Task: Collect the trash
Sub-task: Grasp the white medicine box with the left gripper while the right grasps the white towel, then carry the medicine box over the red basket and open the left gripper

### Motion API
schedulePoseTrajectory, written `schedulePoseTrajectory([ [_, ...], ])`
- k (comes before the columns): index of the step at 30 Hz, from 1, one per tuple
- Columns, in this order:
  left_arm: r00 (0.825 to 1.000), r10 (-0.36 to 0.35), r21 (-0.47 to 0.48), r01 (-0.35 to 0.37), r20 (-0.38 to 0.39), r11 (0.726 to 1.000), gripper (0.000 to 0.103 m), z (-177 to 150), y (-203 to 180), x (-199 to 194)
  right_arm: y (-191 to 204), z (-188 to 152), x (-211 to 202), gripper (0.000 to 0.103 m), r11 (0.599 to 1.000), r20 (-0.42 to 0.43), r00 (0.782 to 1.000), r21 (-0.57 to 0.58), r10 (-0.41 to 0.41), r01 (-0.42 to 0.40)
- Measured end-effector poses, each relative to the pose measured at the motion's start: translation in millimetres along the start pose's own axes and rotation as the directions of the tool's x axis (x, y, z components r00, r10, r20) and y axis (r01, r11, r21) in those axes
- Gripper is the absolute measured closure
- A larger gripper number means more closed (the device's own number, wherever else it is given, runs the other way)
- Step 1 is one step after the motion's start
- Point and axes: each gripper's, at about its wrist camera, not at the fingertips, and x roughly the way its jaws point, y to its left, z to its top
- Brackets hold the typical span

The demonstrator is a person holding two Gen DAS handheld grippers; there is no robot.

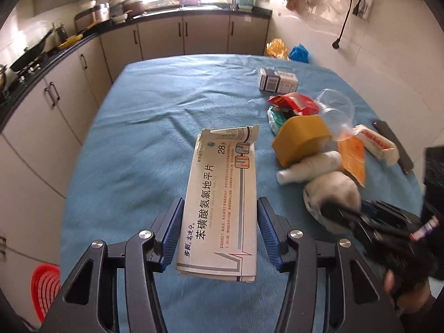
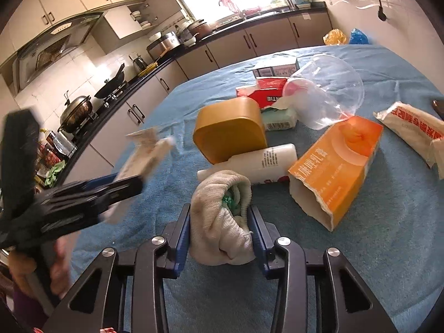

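Two items gripped | white medicine box [image 1: 222,202] clamped in left gripper [image 1: 220,236], lifted above blue cloth [image 1: 138,127]; print legible only there | rolled sock [image 2: 222,216] pinched by right gripper [image 2: 222,238], on cloth; green inside visible only there

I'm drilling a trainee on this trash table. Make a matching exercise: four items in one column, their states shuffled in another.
Items:
1. white medicine box
2. rolled cloth
3. orange carton
4. clear plastic cup

States:
A. on its side, mouth toward the camera
B. between the left gripper's pads
C. torn open, lying on the blue cloth
D. pinched by the right gripper

Pairs: 1-B, 2-D, 3-C, 4-A
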Motion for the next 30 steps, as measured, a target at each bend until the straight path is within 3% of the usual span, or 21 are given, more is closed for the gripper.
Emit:
schedulePoseTrajectory([
  [4,0.999,-0.001,-0.034,0.002,0.041,0.999,0.051,-20,4,-38,2,-2,-11,0.061,0.999,-0.009,1.0,0.023,0.024,-0.023],
  [12,0.995,-0.017,-0.113,0.028,0.098,0.993,0.051,-64,13,-99,31,-16,-45,0.06,0.999,0.01,1.0,-0.038,0.03,-0.029],
  [23,0.986,0.086,-0.232,-0.05,0.144,0.971,0.051,-120,32,-147,64,-44,-67,0.06,0.993,0.003,0.998,-0.1,0.06,-0.059],
  [30,0.97,0.198,-0.29,-0.15,0.144,0.945,0.051,-157,49,-160,79,-55,-74,0.06,0.989,-0.008,0.996,-0.117,0.086,-0.086],
])
